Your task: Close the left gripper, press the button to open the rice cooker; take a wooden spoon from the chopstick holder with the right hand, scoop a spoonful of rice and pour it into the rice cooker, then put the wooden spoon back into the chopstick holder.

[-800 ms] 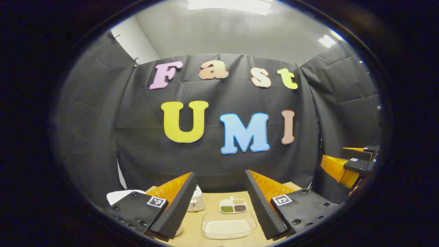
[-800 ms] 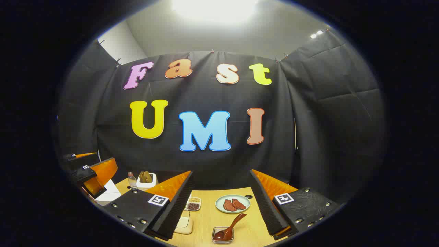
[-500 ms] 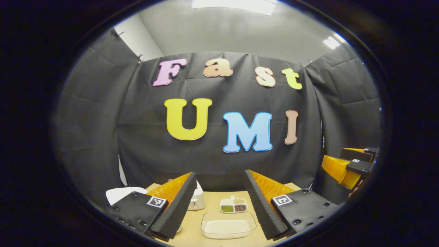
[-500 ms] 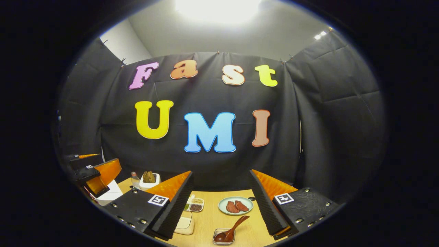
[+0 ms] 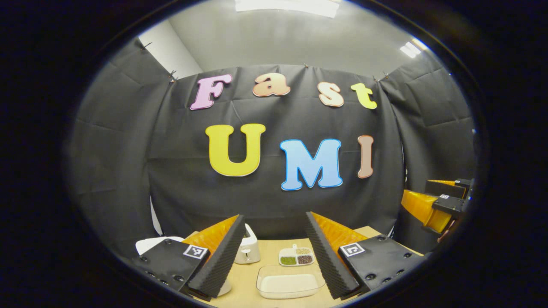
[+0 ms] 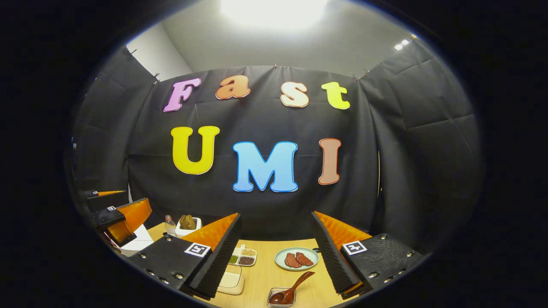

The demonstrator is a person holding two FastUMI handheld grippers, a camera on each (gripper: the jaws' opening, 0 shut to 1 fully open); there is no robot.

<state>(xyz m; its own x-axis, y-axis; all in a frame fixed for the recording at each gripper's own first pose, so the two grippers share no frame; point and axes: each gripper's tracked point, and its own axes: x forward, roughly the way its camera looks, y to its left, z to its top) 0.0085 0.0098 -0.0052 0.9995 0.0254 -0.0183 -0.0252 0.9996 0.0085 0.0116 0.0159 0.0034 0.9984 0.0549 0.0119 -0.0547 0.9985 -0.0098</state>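
Left gripper (image 5: 274, 256): jaws spread wide, nothing between them, held above the near edge of the table (image 5: 265, 248). Between its fingers lie a clear tray of rice (image 5: 290, 284) at the near edge and a small divided dish (image 5: 296, 257) behind it. The white chopstick holder (image 5: 249, 252) stands just left of the divided dish, partly behind the left finger. The white rice cooker (image 5: 152, 244) sits at the table's left edge, lid position unclear.

Right gripper (image 6: 276, 256): jaws equally wide, holding nothing. Below it, a brown spoon (image 6: 290, 291) rests in a small glass dish (image 6: 280, 298) at the near edge; a plate (image 6: 296, 259) holding two reddish pieces lies behind.
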